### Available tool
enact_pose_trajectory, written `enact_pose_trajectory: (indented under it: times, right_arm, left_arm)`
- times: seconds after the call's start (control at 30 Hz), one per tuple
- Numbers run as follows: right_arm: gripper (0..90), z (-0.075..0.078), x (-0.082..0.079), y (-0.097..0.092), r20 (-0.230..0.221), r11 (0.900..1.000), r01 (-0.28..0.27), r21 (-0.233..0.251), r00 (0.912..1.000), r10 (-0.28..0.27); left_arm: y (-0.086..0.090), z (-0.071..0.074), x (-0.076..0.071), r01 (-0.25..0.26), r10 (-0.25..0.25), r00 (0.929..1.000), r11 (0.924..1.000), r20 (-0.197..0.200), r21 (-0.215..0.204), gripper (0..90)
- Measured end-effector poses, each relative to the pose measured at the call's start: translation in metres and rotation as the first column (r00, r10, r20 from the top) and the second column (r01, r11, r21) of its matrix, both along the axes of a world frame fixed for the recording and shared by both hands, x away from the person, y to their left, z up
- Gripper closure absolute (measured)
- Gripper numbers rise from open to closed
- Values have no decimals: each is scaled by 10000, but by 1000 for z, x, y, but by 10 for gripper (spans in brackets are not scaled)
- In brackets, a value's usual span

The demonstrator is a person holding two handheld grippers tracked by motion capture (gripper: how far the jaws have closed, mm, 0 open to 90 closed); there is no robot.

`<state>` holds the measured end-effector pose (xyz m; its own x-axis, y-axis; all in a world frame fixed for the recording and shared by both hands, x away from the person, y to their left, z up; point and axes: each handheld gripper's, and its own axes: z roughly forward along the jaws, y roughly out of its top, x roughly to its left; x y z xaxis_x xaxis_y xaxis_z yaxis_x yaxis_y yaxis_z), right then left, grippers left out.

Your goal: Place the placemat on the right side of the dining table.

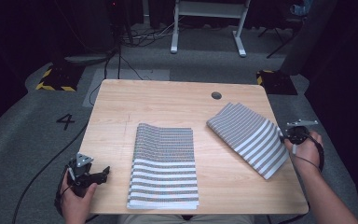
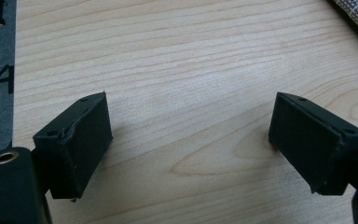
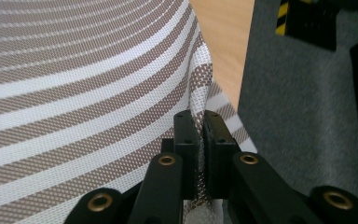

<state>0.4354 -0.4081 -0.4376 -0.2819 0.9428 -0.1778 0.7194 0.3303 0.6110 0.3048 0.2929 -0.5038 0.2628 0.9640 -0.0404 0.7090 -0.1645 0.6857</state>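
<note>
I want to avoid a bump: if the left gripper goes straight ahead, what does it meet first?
Probably the near mat. The left gripper, jaws open, points across bare table, with a mat corner at the far right; depth is unclear.

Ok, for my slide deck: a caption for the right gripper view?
Right gripper shut on the edge of a brown-and-white striped woven mat.

The person's left hand (image 1: 77, 196) holds the black two-jaw left gripper (image 1: 103, 172) low, jaws spread apart. The right hand (image 1: 305, 151) holds the black right gripper (image 1: 283, 135), jaws pinched together.
</note>
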Motion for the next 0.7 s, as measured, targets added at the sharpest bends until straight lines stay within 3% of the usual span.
enact_pose_trajectory:
  times: [0.2, 0.47, 0.57, 0.67, 0.7]
  right_arm:
    - [863, 17, -12, 19, 691, 9963, -861, 56, 9939, 855]
    - [864, 37, -32, 50, 1056, 9736, -2215, 557, 9709, 2149]
    - [864, 44, -41, 66, 1175, 9586, -2750, 734, 9569, 2655]
    - [864, 48, -50, 82, 1223, 9380, -3386, 739, 9366, 3285]
    - [864, 49, -53, 89, 1242, 9277, -3672, 670, 9257, 3574]
  left_arm:
    - [0, 0, 0, 17, -17, 10000, 10000, -2, 23, 133]
    - [0, 0, 0, 16, -16, 10000, 10000, 1, 22, 133]
    - [0, 0, 0, 17, -17, 10000, 10000, -13, 28, 133]
    - [0, 0, 0, -5, 5, 10000, 10000, 14, -8, 133]
    - [0, 0, 0, -1, 1, 10000, 10000, 14, -4, 133]
